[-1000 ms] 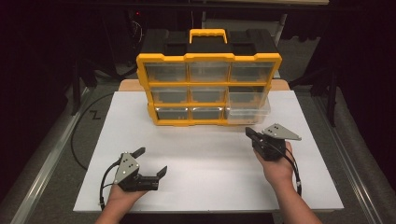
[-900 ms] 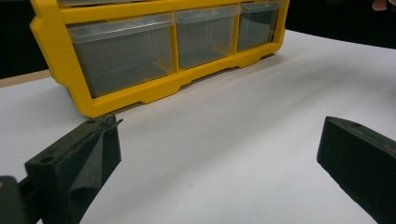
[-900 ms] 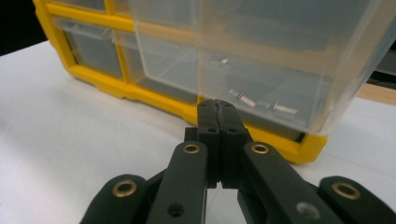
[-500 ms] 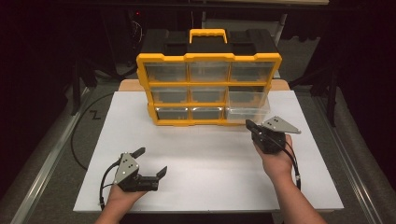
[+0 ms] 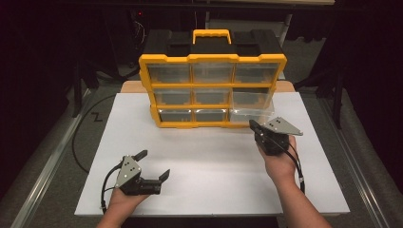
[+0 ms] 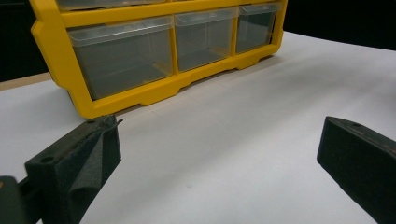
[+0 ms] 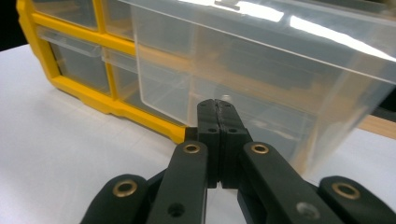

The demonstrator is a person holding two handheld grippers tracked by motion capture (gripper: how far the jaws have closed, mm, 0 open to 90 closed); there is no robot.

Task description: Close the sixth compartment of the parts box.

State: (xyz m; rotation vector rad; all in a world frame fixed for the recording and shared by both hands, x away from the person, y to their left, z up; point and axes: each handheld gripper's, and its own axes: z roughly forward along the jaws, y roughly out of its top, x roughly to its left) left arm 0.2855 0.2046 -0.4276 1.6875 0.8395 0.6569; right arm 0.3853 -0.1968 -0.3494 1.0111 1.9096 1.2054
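The right claw (image 7: 217, 109), pressed shut and empty, sits at the front of the clear drawer (image 5: 252, 110) pulled out of the yellow organizer (image 5: 211, 78) near the counter's (image 5: 214, 156) far edge. The left claw (image 5: 153, 166) gapes wide near the front-left corner.

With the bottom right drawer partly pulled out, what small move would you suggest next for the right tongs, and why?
Probably ease the right tongs forward to push the clear drawer in. It juts out of the yellow organizer, and the shut tips sit at its front wall; whether they touch it is unclear.
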